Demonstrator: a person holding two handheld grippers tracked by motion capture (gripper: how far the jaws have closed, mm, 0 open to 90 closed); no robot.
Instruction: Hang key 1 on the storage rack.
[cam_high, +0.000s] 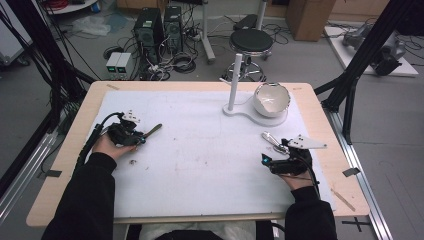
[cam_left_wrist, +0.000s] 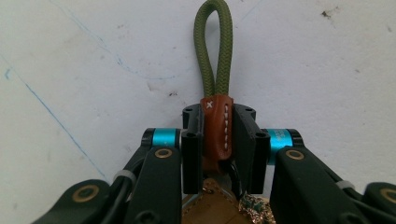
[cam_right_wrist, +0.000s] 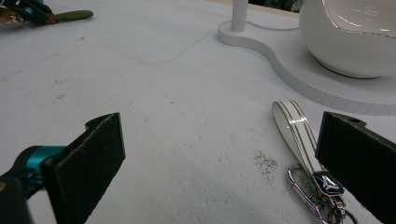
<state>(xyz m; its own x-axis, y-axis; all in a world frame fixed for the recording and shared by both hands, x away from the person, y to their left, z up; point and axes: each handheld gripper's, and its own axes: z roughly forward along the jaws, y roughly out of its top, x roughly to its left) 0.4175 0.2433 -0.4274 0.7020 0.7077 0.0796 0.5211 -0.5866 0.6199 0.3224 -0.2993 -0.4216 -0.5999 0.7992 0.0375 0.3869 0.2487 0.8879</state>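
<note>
1. The left gripper (cam_left_wrist: 218, 140) has its fingers (cam_left_wrist: 191, 154) closed on the brown leather tab (cam_left_wrist: 217, 128) of a key strap; the tab sits pinched between the two black pads.
2. From that tab an olive-green cord loop (cam_left_wrist: 214, 46) reaches straight ahead and lies against the white tabletop (cam_left_wrist: 93, 70). In the high view the loop points toward the table's middle, just past the left hand (cam_high: 107, 146).
3. The right gripper (cam_right_wrist: 219, 158) rests low over the tabletop with its fingers (cam_right_wrist: 100, 149) spread wide, nothing between them.
4. A white-striped key fob (cam_right_wrist: 294, 128) with a metal clasp (cam_right_wrist: 322, 200) lies flat just inside the right-hand finger; whether they touch I cannot tell.
5. Beyond the fob stands a white stand (cam_high: 250, 111) with an upright post (cam_high: 234, 82) and a white bowl (cam_high: 271, 99), well apart from both grippers.
</note>
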